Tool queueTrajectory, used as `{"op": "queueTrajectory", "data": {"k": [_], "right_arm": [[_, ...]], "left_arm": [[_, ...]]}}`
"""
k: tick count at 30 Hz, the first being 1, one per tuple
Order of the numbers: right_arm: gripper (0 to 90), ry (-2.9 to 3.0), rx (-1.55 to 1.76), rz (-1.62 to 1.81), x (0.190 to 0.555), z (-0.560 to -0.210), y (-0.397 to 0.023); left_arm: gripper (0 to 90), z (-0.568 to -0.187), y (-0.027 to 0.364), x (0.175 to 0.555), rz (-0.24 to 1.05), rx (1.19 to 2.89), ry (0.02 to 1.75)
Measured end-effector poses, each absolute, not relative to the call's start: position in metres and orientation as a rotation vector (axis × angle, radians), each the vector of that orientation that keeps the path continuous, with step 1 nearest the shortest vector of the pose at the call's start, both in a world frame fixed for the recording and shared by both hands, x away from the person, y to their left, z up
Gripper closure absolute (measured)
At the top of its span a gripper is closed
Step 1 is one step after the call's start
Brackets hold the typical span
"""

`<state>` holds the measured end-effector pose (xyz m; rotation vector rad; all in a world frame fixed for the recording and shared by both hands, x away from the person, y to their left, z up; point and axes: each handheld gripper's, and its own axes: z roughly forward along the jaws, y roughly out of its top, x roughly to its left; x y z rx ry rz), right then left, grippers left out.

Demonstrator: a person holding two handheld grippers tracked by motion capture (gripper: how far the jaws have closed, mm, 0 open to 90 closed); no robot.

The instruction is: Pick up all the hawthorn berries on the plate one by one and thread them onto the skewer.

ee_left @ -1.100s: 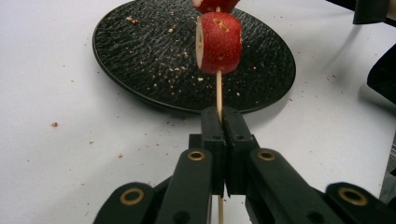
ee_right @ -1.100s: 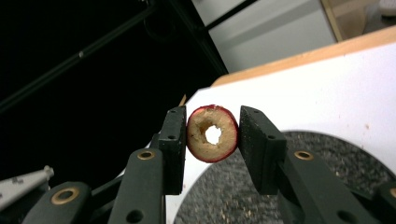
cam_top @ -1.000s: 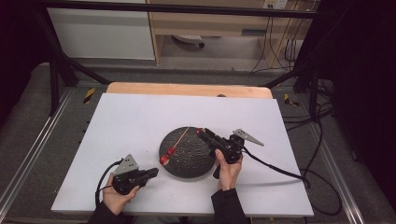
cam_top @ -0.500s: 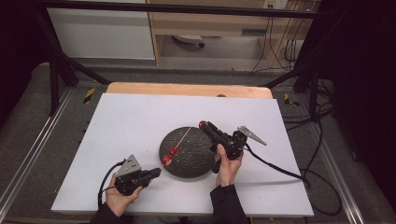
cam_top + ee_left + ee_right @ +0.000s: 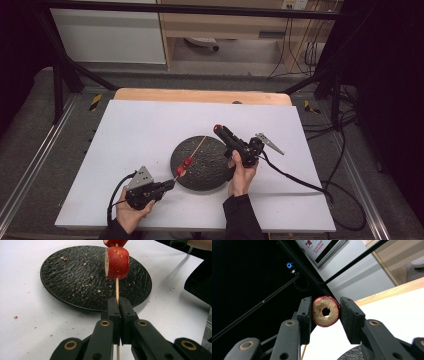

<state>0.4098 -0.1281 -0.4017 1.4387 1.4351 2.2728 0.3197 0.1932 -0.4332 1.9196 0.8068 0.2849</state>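
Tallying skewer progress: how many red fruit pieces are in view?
3: two fruit pieces threaded on the skewer over the plate, one ring in the right gripper.

White tabletop (image 5: 150,135) scattered with reddish crumbs (image 5: 15,317); wooden board (image 5: 200,95) along its far edge. Beyond, white cabinet (image 5: 107,35) and wooden shelf unit (image 5: 225,25). Black frame bars (image 5: 60,75); cables (image 5: 300,50) hanging at right.

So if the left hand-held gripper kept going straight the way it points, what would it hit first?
Probably the red cored fruit slice threaded on the thin wooden skewer that the left hand-held gripper clamps, above the round black textured plate; depth is unclear.
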Motion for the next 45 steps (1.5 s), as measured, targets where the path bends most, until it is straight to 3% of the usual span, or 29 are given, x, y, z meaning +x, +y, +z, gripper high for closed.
{"op": "queueTrajectory", "data": {"k": [45], "right_arm": [[63.4,1.328,1.432,2.382,0.412,-0.402,-0.126]], "left_arm": [[88.6,-0.430,0.168,0.323,0.264,1.878,0.798]]}}
